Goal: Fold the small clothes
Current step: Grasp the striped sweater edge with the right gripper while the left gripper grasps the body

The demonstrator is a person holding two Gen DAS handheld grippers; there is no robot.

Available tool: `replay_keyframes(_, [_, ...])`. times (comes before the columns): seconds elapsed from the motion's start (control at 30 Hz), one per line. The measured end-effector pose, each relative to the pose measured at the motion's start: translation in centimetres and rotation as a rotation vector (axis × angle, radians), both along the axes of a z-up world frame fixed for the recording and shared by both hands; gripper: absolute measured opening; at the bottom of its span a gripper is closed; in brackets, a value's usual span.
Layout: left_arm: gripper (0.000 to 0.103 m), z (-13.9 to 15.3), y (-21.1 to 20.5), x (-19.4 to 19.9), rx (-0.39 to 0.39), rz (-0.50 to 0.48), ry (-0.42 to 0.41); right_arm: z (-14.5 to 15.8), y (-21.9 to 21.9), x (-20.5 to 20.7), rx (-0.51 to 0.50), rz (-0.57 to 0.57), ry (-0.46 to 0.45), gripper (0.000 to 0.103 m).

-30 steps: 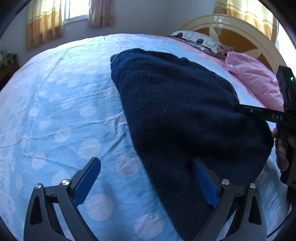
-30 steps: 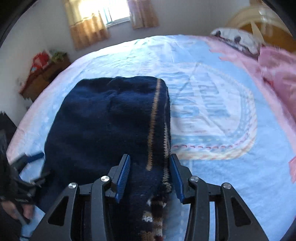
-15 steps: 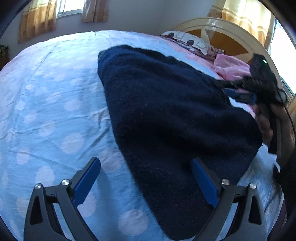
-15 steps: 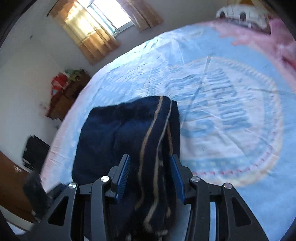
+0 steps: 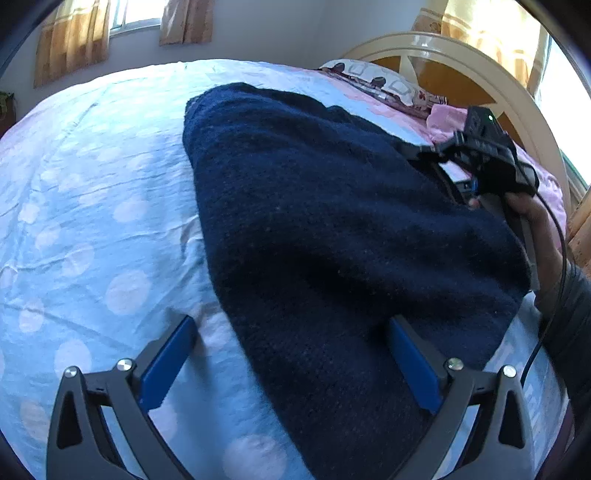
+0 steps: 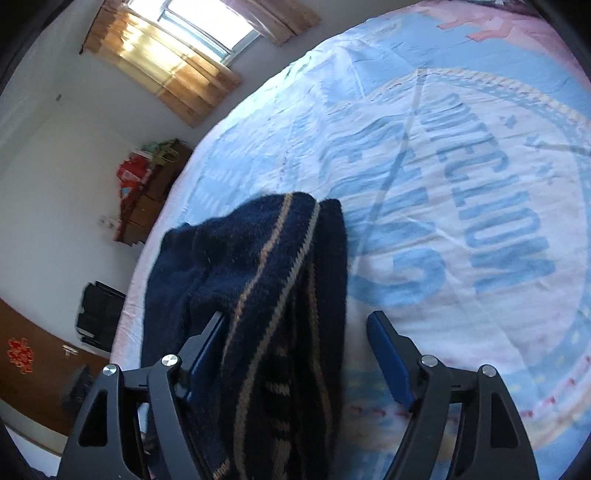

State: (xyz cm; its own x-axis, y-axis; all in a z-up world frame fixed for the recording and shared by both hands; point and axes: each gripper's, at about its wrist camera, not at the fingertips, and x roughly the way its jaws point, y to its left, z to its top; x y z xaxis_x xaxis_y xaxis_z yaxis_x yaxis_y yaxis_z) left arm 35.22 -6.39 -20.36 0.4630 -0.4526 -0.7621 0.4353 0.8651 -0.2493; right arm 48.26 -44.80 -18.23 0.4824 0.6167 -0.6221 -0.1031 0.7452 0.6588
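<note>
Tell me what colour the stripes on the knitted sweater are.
Tan stripes on the dark navy knitted sweater, clearest in the right wrist view.

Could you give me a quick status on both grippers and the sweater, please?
Left gripper open over sweater. Right gripper jaws opening, striped fold between them, far pad clear. Nothing in the way on bedsheet.

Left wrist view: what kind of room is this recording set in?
Very likely a home bedroom: a made bed with a dotted blue sheet, a pillow against a curved headboard, and a curtained window.
</note>
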Motion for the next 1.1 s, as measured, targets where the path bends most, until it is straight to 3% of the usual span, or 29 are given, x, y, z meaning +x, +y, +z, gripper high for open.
replay_keyframes(0.1, [0.103,-0.1,-0.1,0.1,-0.001,-0.002,0.001,-0.3,0.6,1.1,0.039,0.031,0.002,0.077])
replay_keyframes(0.37, [0.103,-0.2,-0.6,0.3,0.003,-0.009,0.0,-0.7,1.5,2.9,0.032,0.07,-0.001,0.075])
replay_keyframes(0.53, [0.103,-0.2,-0.7,0.1,0.003,-0.016,-0.002,-1.1,2.3,4.0,0.036,0.083,-0.008,0.067])
replay_keyframes(0.6, [0.103,-0.1,-0.9,0.2,-0.001,-0.021,-0.001,-1.3,2.5,4.0,0.051,0.096,-0.011,0.054])
replay_keyframes(0.97, [0.102,0.1,-2.2,0.6,-0.016,-0.054,0.0,-1.4,2.8,3.6,0.036,0.056,0.002,0.045])
replay_keyframes(1.1, [0.091,0.2,-2.0,0.3,-0.018,-0.058,-0.013,-0.7,3.1,2.6,0.014,0.047,-0.025,0.039])
